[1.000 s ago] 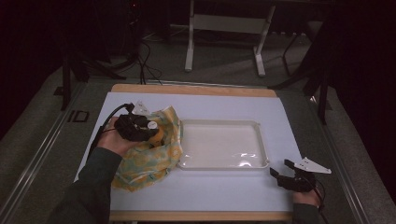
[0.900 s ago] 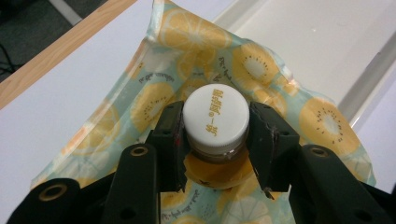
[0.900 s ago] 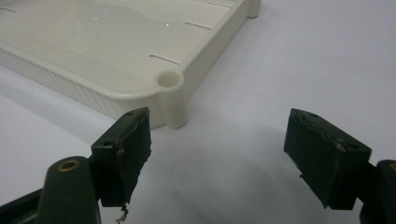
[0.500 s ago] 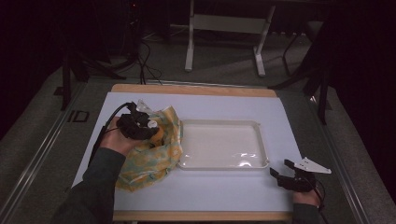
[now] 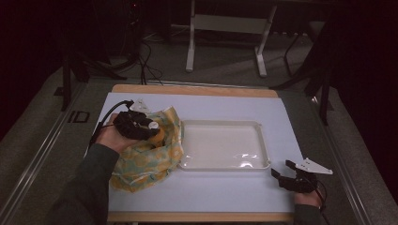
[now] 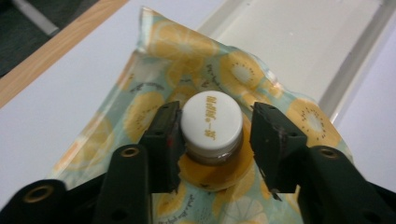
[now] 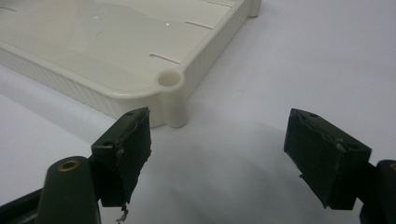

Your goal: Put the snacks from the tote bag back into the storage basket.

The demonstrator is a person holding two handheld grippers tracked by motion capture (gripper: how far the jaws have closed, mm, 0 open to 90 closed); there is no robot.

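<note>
A soft pouch [image 5: 141, 161] printed with yellow citrus slices lies on the white table cover, left of a cream tray [image 5: 220, 167]. Its white screw cap [image 6: 211, 123] faces up from an orange collar. My left gripper [image 6: 215, 135] comes down over the pouch [image 6: 233, 70] with one jaw on each side of the cap. The left pad touches the cap and a thin gap shows at the right pad. In the high view the left gripper [image 5: 157, 133] sits on the pouch's upper part. My right gripper [image 5: 280, 169] rests open and holds nothing, beside the tray's near right corner [image 7: 169, 79].
The tray [image 6: 303, 37] holds nothing and lies in the middle of the cover. A wooden table edge [image 5: 197, 90] runs along the far side. Beyond it are grey floor, cables and a white stand leg [image 5: 190, 44].
My left hand and gripper have shifted slightly over the pouch's top. The right gripper has stayed where it was.
</note>
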